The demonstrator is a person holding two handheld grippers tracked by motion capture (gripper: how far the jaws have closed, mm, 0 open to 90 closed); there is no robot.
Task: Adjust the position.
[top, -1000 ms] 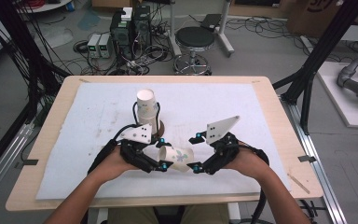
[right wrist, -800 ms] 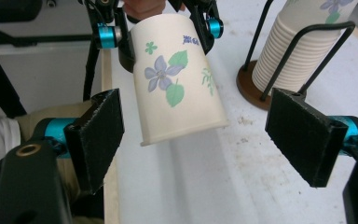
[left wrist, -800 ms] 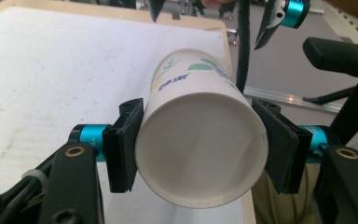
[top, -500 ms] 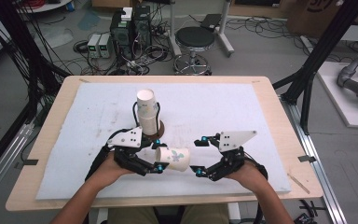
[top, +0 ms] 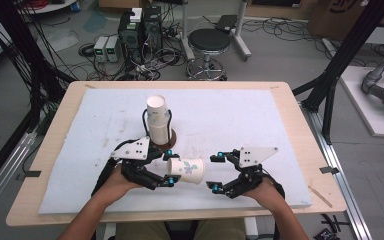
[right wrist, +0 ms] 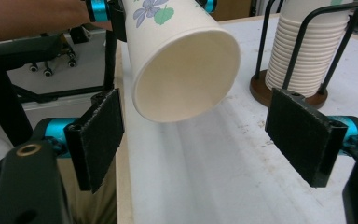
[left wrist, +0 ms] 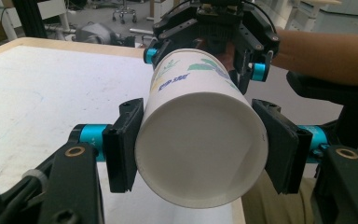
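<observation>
Cup (top: 186,170) extraction from stack (top: 158,121) is done: left gripper (top: 168,168) clamps it sideways above the table's near edge, while right gripper (top: 213,171), jaws spread and empty, has not yet grasped it.

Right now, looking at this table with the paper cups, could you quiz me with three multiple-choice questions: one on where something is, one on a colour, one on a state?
1. Where does the cup stack stand?
A. in a wire holder
B. on the stool
C. on the floor

2. What colour is the pad covering the table?
A. red
B. white
C. black

3. How is the printed cup held?
A. upright
B. upside down
C. on its side

Answers: 1 A, wire loops flank the stack; 2 B, white sheet; 3 C, left gripper clamps it sideways, mouth toward the open right gripper.
</observation>
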